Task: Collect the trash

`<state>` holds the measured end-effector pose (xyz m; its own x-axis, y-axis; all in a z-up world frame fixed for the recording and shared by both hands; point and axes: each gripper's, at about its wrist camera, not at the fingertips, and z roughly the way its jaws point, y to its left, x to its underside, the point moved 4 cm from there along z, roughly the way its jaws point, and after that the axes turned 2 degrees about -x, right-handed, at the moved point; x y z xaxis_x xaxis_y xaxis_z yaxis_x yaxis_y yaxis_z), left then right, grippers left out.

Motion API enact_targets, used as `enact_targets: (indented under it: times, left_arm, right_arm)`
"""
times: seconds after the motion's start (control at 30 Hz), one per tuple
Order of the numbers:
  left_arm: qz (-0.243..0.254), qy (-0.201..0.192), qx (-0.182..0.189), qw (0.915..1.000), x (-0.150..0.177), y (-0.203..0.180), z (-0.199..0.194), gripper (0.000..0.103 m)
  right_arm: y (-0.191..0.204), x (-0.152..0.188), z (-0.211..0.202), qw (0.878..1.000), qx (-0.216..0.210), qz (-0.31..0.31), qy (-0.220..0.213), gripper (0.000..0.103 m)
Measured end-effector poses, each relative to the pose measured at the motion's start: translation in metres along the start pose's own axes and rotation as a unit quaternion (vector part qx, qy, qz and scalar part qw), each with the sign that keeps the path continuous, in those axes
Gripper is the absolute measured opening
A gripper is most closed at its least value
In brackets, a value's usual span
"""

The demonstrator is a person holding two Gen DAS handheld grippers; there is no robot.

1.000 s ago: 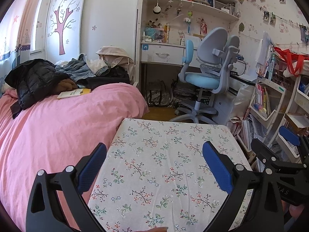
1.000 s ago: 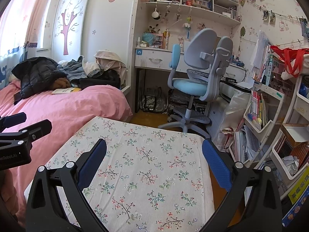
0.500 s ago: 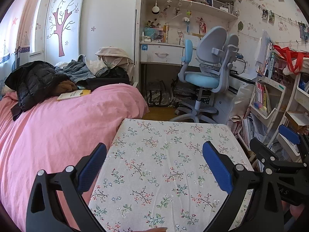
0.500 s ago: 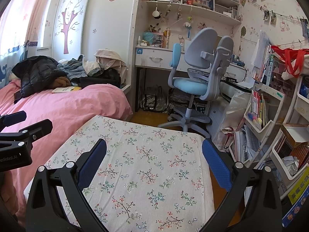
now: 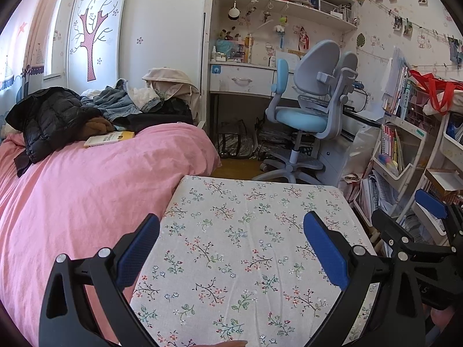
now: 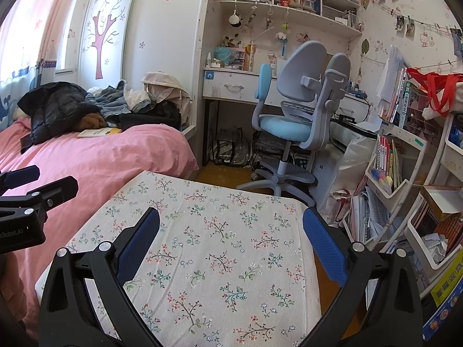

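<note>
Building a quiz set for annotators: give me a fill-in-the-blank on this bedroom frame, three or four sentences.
1. Both the left gripper and the right gripper are ____, with nothing between the fingers.
2. The cloth under the grippers has a ____ print.
3. The yellow book lies on the ____ bedspread.
4. The desk chair has a ____ seat.

Missing words: open; floral; pink; blue

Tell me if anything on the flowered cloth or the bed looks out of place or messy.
The flowered cloth looks bare, with no trash or spill visible. The mess is on the pink bed: a black jacket, jeans and other clothes are heaped at its far end, with a yellow book lying loose beside them.
</note>
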<state>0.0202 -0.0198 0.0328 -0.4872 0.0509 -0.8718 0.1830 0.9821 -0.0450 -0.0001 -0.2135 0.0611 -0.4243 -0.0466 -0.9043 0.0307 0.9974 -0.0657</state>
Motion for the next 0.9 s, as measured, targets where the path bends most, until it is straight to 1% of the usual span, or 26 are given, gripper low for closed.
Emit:
enact_targets:
  times: [0.33, 0.9]
  left_arm:
    - [-0.01, 0.003, 0.006, 0.9999, -0.0012, 0.0018, 0.0014, 0.095]
    - [-0.008, 0.003, 0.008, 0.9999, -0.0001, 0.0002, 0.0013, 0.095]
  right_arm:
    - [-0.0006, 0.0027, -0.0002, 1.0, 0.0, -0.001, 0.001, 0.096]
    - [0.0002, 0.0008, 0.0004, 1.0, -0.001, -0.002, 0.002, 0.096]
